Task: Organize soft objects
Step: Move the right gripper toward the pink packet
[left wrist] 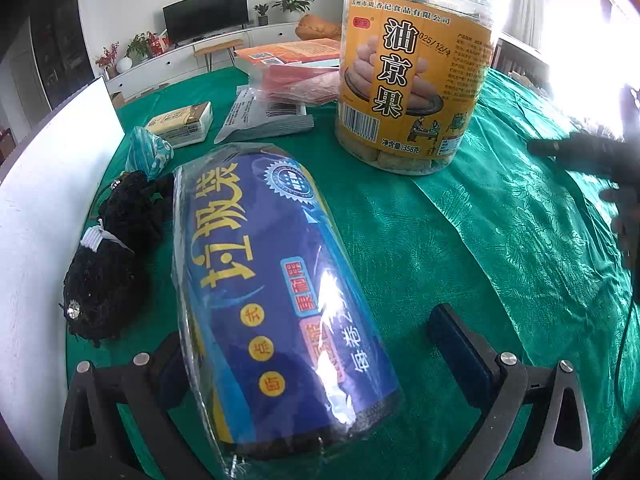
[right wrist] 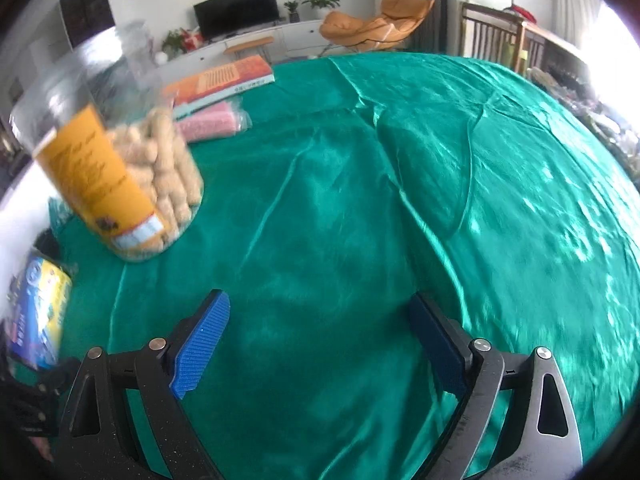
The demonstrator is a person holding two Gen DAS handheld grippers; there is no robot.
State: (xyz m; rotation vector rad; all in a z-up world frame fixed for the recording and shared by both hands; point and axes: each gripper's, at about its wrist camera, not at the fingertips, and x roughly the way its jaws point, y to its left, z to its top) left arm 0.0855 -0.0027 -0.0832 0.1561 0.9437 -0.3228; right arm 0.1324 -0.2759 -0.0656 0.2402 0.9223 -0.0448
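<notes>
A blue plastic-wrapped roll of garbage bags [left wrist: 276, 292] lies on the green tablecloth [left wrist: 460, 240] between the fingers of my left gripper [left wrist: 308, 344]. The jaws stand wide, the right pad apart from the roll, the left pad hidden behind it. A black knitted item [left wrist: 108, 264] with a white band lies left of the roll. A small blue patterned packet [left wrist: 148, 152] and a tissue pack [left wrist: 184, 120] lie beyond. My right gripper [right wrist: 320, 332] is open and empty over bare green cloth [right wrist: 400, 200]. The roll shows at that view's left edge [right wrist: 36, 312].
A clear snack jar with an orange label [left wrist: 412, 76] stands behind the roll, also in the right wrist view [right wrist: 120, 176]. A white packet [left wrist: 264, 116], pink packets [right wrist: 208, 124] and an orange book [right wrist: 224, 76] lie at the back. A white board [left wrist: 48, 184] stands on the left.
</notes>
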